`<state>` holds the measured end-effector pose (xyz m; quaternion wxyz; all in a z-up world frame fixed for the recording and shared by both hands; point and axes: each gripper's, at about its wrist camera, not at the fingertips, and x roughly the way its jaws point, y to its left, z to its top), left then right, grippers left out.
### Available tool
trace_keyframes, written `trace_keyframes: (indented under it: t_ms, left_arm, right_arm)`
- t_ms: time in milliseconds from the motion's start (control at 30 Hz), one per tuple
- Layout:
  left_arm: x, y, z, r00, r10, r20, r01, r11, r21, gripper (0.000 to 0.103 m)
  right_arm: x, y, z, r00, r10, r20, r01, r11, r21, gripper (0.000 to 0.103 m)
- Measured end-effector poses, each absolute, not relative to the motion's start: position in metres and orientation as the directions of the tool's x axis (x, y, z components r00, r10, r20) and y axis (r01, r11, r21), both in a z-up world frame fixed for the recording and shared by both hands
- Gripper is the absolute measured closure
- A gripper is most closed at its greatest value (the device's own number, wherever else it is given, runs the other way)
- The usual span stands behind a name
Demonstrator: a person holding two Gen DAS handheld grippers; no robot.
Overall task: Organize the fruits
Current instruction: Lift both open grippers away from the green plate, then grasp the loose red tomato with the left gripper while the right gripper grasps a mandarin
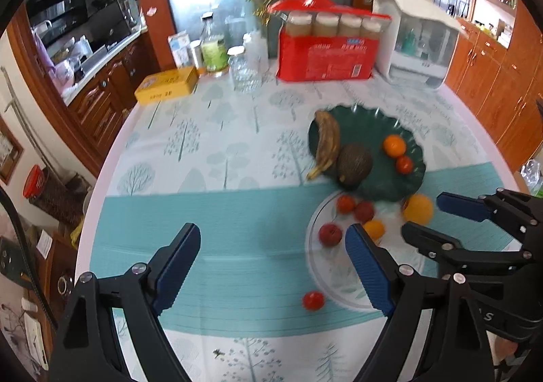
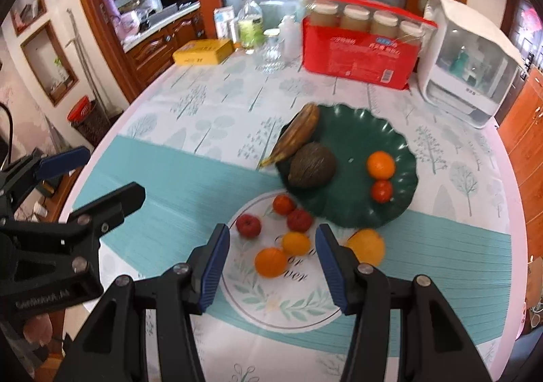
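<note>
A dark green plate [image 2: 353,144] [image 1: 370,117] holds a brown banana [image 2: 298,132], a dark avocado [image 2: 312,164], an orange [image 2: 380,164] and a small red fruit [image 2: 381,191]. Several red and orange fruits lie loose on the tablecloth before it: a red one [image 2: 248,225], an orange one [image 2: 270,261], a large orange [image 2: 366,246]. Another red fruit [image 1: 313,300] lies apart, nearer me. My right gripper [image 2: 271,266] is open and empty above the loose fruits. My left gripper [image 1: 273,266] is open and empty over the teal stripe, left of them.
At the table's far end stand a red box of jars [image 2: 361,52], a white appliance [image 2: 470,66], a yellow box [image 2: 203,52], a glass jar [image 2: 269,56] and bottles [image 2: 250,25]. The round table's edge [image 2: 112,124] curves on the left; wooden cabinets stand beyond.
</note>
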<state>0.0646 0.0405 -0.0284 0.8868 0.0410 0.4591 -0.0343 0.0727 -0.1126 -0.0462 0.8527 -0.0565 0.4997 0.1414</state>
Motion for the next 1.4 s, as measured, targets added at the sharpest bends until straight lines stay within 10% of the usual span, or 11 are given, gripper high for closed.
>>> trace_keyframes:
  t_ms: [1067, 1400]
  left_arm:
    - [0.062, 0.021, -0.171, 0.356, -0.139, -0.924, 0.17, 0.982, -0.082, 0.034]
    - [0.067, 0.015, -0.182, 0.313, -0.178, -0.933, 0.163, 0.978, -0.131, 0.065]
  right_arm:
    - [0.097, -0.108, -0.169, 0.261, 0.153, -0.953, -0.187, 0.977, 0.106, 0.064]
    - [0.106, -0.107, -0.172, 0.248, 0.184, -0.951, -0.173, 0.974, 0.143, 0.064]
